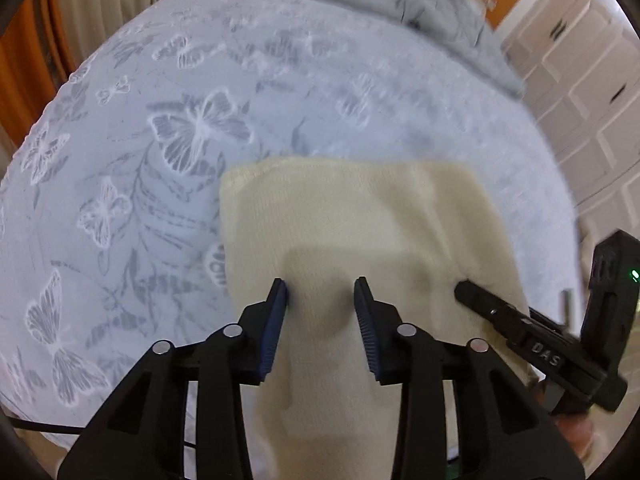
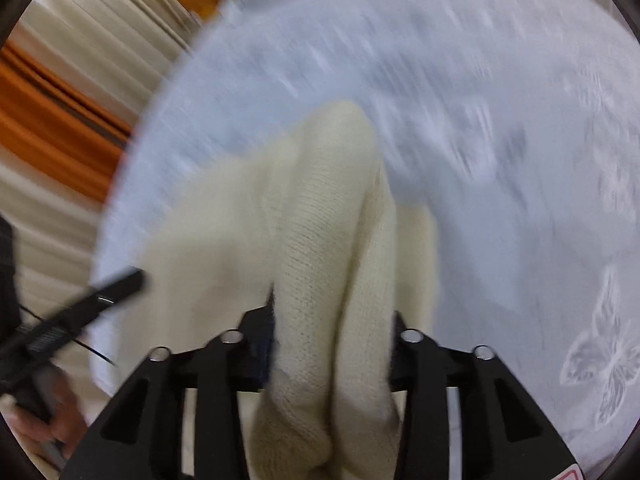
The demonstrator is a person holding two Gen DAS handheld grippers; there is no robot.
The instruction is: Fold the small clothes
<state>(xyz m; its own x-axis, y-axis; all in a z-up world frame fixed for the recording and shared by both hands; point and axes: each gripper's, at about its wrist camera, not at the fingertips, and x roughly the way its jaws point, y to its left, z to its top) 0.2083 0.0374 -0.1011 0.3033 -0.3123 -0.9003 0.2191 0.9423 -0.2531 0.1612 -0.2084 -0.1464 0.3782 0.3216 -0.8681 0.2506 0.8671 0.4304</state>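
Note:
A cream knitted garment (image 1: 352, 216) lies on the bed with its near part lifted toward me. My left gripper (image 1: 322, 292) is open, its blue-padded jaws standing apart over the cloth with nothing between them. The right gripper (image 1: 464, 292) shows at the right edge of the garment in the left wrist view. In the right wrist view, my right gripper (image 2: 334, 312) is shut on a thick bunched fold of the cream garment (image 2: 332, 220), which bulges up between the jaws and hides the fingertips. The left gripper's finger (image 2: 116, 288) shows at the left there.
The bed has a pale blue cover (image 1: 168, 128) with a butterfly pattern. A rumpled grey blanket (image 1: 380, 4) lies at the far end. White panelled cupboards (image 1: 580, 92) stand to the right, and cream and orange curtains (image 2: 60, 112) hang to the left.

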